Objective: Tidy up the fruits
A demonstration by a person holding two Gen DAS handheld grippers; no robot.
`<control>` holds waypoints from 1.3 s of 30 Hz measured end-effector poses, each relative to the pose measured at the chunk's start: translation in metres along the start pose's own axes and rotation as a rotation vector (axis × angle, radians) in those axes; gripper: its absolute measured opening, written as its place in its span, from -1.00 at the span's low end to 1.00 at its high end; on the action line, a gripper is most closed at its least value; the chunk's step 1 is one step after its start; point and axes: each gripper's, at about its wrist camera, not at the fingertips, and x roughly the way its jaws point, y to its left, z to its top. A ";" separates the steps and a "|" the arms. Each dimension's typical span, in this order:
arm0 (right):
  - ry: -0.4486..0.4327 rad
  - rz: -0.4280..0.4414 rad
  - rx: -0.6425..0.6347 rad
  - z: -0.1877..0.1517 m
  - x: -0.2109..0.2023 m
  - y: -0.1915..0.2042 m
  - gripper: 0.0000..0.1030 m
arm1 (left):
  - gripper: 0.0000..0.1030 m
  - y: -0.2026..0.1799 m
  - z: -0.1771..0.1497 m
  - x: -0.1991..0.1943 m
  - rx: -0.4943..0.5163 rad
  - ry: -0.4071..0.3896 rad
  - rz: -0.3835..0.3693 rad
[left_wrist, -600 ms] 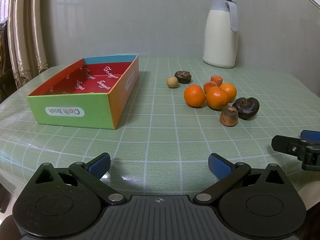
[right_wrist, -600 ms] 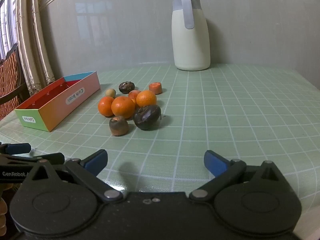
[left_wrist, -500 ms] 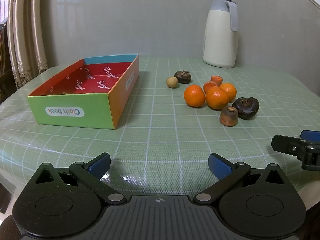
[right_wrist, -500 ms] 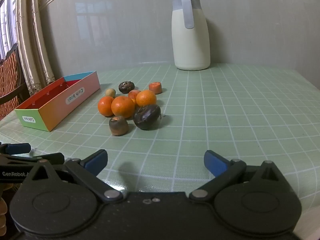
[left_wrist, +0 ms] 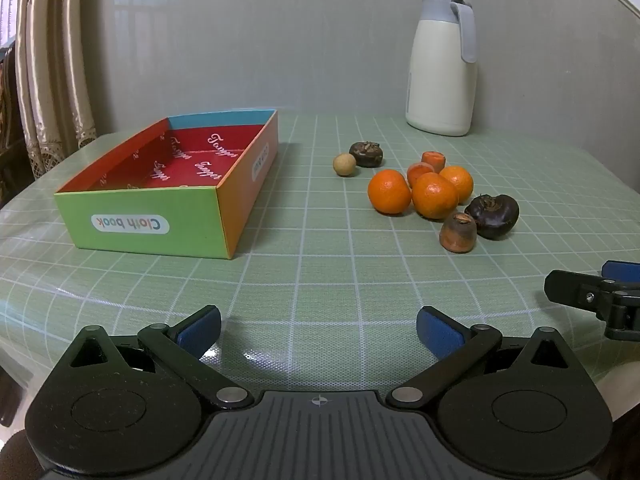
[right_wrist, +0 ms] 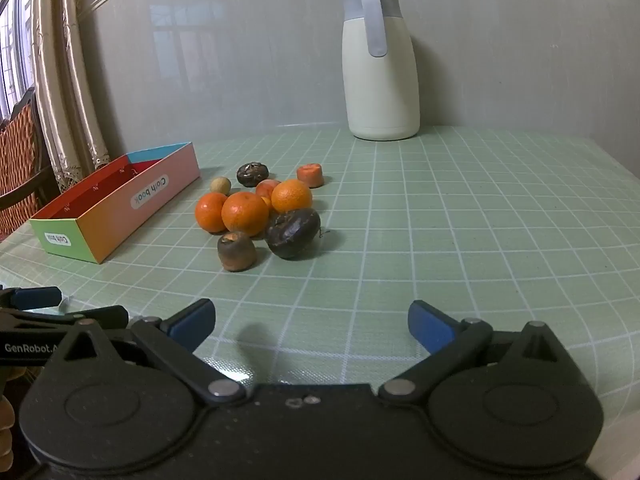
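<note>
A cluster of fruit lies mid-table: three oranges, a dark round fruit, a brownish stub, a second dark fruit, a small tan ball and orange pieces. An empty colourful box with a red floor stands to their left. My left gripper hovers open near the front edge, well short of the fruit. My right gripper is open too, nothing between its fingers.
A cream thermos jug stands at the back by the wall. The green checked tablecloth covers the table. Curtains and a chair are at the left. Each gripper shows at the edge of the other's view.
</note>
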 end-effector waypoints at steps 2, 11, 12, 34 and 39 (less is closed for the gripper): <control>0.000 0.002 0.001 0.000 0.000 0.000 1.00 | 1.00 0.000 0.000 0.000 0.000 -0.001 0.001; 0.001 0.001 0.002 0.000 0.000 0.001 1.00 | 1.00 0.000 0.000 0.000 0.000 -0.001 0.000; 0.000 0.000 0.002 0.001 0.000 0.001 1.00 | 1.00 0.000 0.000 0.000 0.000 -0.001 0.000; -0.026 -0.004 0.067 0.006 -0.004 -0.009 1.00 | 1.00 -0.008 0.000 -0.004 0.044 -0.031 0.010; -0.053 -0.023 0.118 0.010 -0.009 -0.020 1.00 | 1.00 -0.017 0.004 -0.007 0.087 -0.048 -0.008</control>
